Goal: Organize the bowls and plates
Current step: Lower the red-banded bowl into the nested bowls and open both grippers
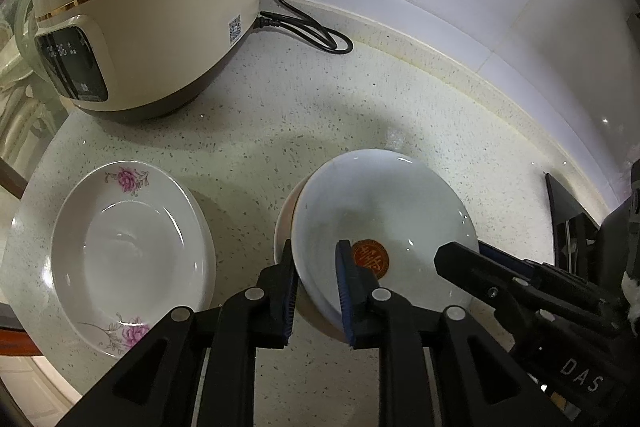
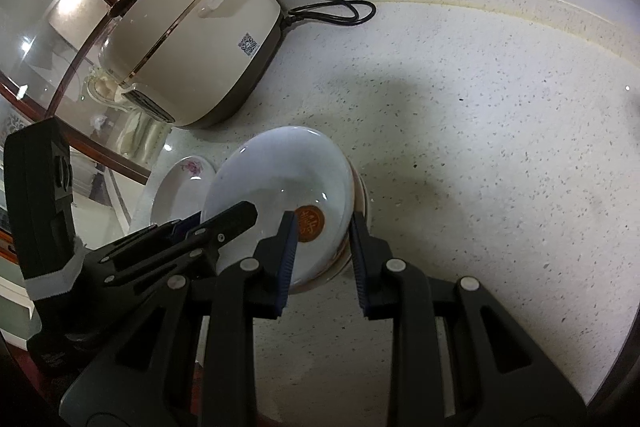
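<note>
Slippage risked: pale blue glazed bowl (image 1: 380,211), nested on cream dish (image 1: 283,223) on speckled counter (image 1: 280,115), pinched at opposite rims by left gripper (image 1: 315,247) and right gripper (image 2: 322,217), could have tipped had either grip loosened.

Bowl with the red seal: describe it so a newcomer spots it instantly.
Start at the cream rice cooker at the back of the speckled counter. Two dishes sit in front of it; the bowl with the red seal is the right-hand one, nested on another dish. Unlike the pink-flowered plate, it is plain white with a round red-orange seal inside.
</note>
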A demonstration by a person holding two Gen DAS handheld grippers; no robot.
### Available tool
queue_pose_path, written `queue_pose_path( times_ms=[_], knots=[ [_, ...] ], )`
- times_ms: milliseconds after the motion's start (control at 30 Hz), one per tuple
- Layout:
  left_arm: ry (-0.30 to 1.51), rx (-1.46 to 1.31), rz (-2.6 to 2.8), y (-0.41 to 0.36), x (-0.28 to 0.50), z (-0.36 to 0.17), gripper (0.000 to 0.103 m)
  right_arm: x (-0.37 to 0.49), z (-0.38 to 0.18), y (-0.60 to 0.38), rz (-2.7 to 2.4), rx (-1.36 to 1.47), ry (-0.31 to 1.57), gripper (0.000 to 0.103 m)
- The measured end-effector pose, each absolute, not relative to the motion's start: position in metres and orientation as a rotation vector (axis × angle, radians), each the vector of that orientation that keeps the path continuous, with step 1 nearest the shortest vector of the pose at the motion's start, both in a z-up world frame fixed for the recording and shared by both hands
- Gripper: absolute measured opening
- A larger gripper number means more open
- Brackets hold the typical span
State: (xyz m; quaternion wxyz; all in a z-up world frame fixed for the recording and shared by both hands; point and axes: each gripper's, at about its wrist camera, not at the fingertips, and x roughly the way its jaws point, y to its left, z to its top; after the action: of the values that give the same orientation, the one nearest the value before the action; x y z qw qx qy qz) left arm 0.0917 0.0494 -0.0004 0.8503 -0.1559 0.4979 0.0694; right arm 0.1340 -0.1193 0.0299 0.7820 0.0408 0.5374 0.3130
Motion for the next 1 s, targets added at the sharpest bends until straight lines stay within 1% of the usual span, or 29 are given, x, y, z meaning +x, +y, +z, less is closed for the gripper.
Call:
queue_pose_path(
  times_ms=[133, 167, 267, 333, 367, 400, 433, 467, 533, 600, 800, 833, 867, 900, 1000],
  knots=[
    [1.038, -0.33, 0.154, 0.05, 0.089, 0.002, 0.019, 0.132, 0.032, -0.118, 0.673, 0.068, 1.152, 0.03],
    [1.026, -0.327, 0.16, 0.051, 0.088, 0.004, 0.02, 0.131, 0.036, -0.118, 0.663, 0.052, 1.133, 0.032],
    [1.006, -0.313, 0.174, 0.051, 0.086, 0.008, 0.021, 0.129, 0.05, -0.121, 0.675, 0.06, 1.064, 0.032],
    [0.985, -0.316, 0.183, 0.051, 0.084, 0.011, 0.023, 0.127, 0.059, -0.122, 0.666, 0.045, 1.02, 0.035],
    [0.976, -0.318, 0.186, 0.052, 0.084, 0.013, 0.027, 0.127, 0.061, -0.123, 0.663, 0.045, 1.007, 0.044],
    [0.964, -0.325, 0.182, 0.053, 0.084, 0.015, 0.03, 0.127, 0.063, -0.125, 0.659, 0.054, 1.0, 0.055],
    [0.958, -0.33, 0.178, 0.053, 0.084, 0.016, 0.035, 0.128, 0.063, -0.127, 0.657, 0.066, 1.0, 0.058],
    [0.95, -0.33, 0.177, 0.053, 0.083, 0.017, 0.041, 0.129, 0.062, -0.128, 0.653, 0.075, 1.001, 0.059],
    [0.94, -0.324, 0.175, 0.052, 0.082, 0.019, 0.048, 0.132, 0.061, -0.132, 0.631, 0.079, 1.003, 0.06],
    [0.932, -0.325, 0.168, 0.052, 0.082, 0.02, 0.051, 0.133, 0.062, -0.135, 0.615, 0.092, 1.002, 0.068],
    [0.903, -0.322, 0.16, 0.052, 0.08, 0.025, 0.062, 0.136, 0.065, -0.145, 0.588, 0.115, 0.987, 0.077],
    [0.893, -0.316, 0.157, 0.051, 0.08, 0.026, 0.066, 0.136, 0.066, -0.147, 0.585, 0.12, 0.985, 0.078],
    [0.887, -0.305, 0.154, 0.05, 0.08, 0.027, 0.073, 0.137, 0.066, -0.148, 0.582, 0.125, 0.982, 0.079],
    [0.883, -0.297, 0.153, 0.049, 0.079, 0.028, 0.076, 0.137, 0.067, -0.149, 0.579, 0.128, 0.98, 0.08],
    [0.868, -0.272, 0.152, 0.046, 0.078, 0.03, 0.079, 0.137, 0.069, -0.153, 0.576, 0.139, 0.973, 0.083]
  ],
)
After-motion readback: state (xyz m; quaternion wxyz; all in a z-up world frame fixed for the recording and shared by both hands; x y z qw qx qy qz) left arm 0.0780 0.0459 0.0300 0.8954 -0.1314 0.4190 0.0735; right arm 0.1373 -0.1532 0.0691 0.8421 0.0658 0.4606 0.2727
